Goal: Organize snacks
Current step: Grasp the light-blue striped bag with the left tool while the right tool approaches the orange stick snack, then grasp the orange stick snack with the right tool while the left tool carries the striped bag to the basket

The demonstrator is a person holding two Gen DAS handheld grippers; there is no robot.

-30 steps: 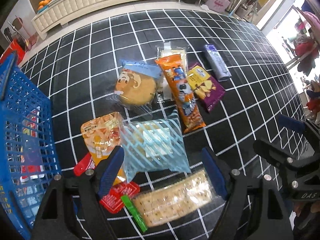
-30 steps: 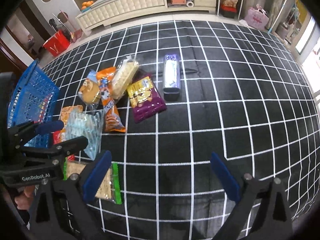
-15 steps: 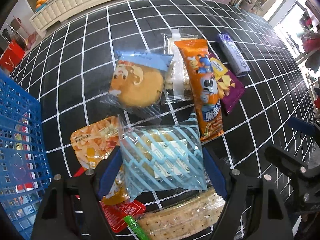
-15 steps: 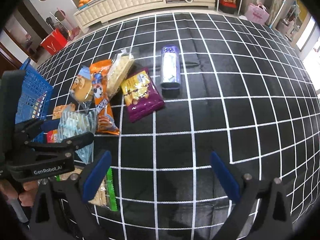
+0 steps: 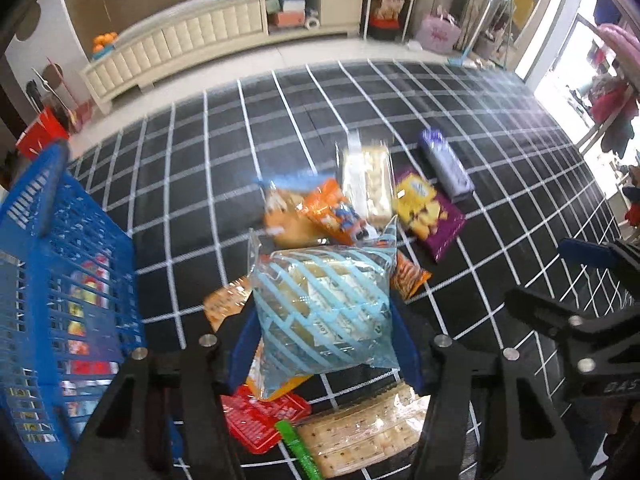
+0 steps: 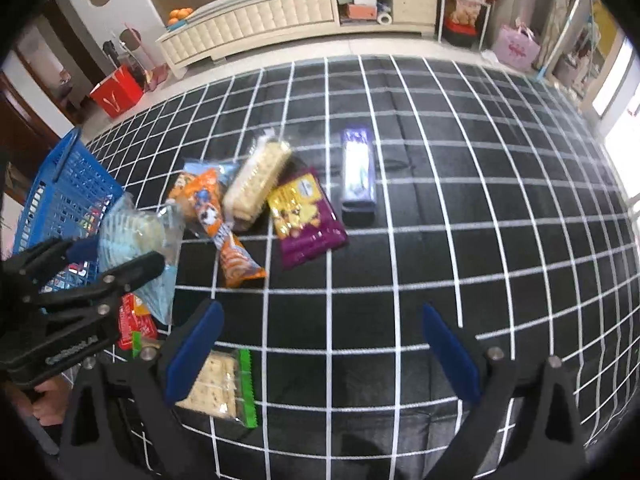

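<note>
My left gripper [image 5: 324, 344] is shut on a clear snack bag with light-blue stripes [image 5: 324, 304] and holds it above the black grid mat; it also shows in the right wrist view [image 6: 136, 240]. The blue basket [image 5: 52, 280] with several snacks inside stands to the left. Under the bag lie an orange packet [image 5: 224, 304], a red packet [image 5: 260, 416] and a cracker pack with a green end [image 5: 360, 436]. Farther off lie a round cake bag [image 6: 182, 188], a long orange packet [image 6: 224, 228], a wafer pack [image 6: 256, 180], a purple bag [image 6: 304, 220] and a purple tube [image 6: 358, 168]. My right gripper [image 6: 320, 356] is open and empty.
A cream low cabinet [image 6: 280, 20] runs along the far wall. A red box [image 6: 116, 92] stands at the mat's far left corner. A pink bag [image 6: 516, 48] and shelves stand at the far right. The right half of the mat [image 6: 500, 220] carries no snacks.
My left gripper closed on the striped bag and lifted it off the mat, tilting up. The right gripper stayed open, with little movement.
</note>
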